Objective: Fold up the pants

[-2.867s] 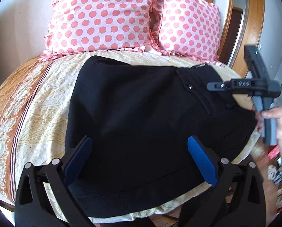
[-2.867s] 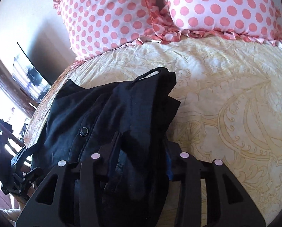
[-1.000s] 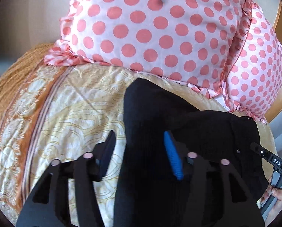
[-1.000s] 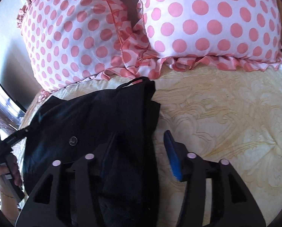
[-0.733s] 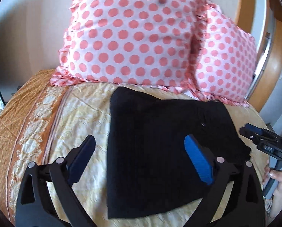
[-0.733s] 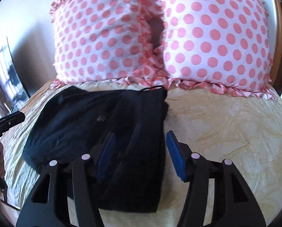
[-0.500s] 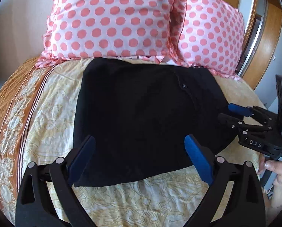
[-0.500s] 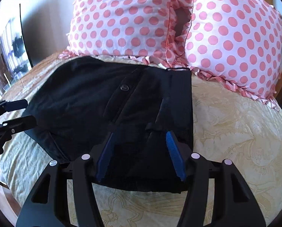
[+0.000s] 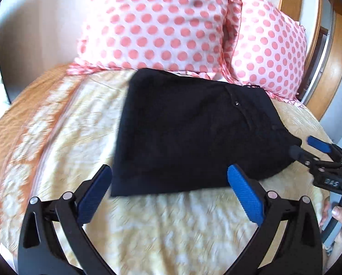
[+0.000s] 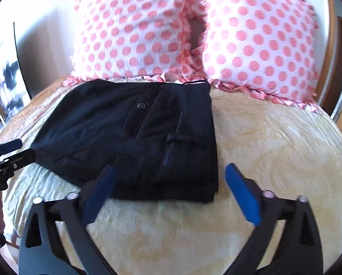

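The black pants (image 9: 193, 135) lie folded into a flat rectangle on the cream bedspread (image 9: 171, 229), just in front of the pillows. They also show in the right wrist view (image 10: 138, 137), waistband and button facing up. My left gripper (image 9: 171, 183) is open and empty, hovering just short of the pants' near edge. My right gripper (image 10: 168, 183) is open and empty at the near right corner of the pants. It also shows in the left wrist view (image 9: 308, 146), at the pants' right corner. The left gripper shows at the left edge of the right wrist view (image 10: 12, 151).
Two pink polka-dot pillows (image 9: 161, 23) (image 10: 258, 39) stand against the wall behind the pants. An orange patterned border (image 9: 21, 123) runs along the bed's left side. A wooden door frame (image 9: 326, 45) stands at the right. A dark screen (image 10: 8, 80) stands beyond the bed's left side.
Both grippers have let go of the pants and pulled back toward me. The right jaws have opened wider. The pants now lie folded and flat.
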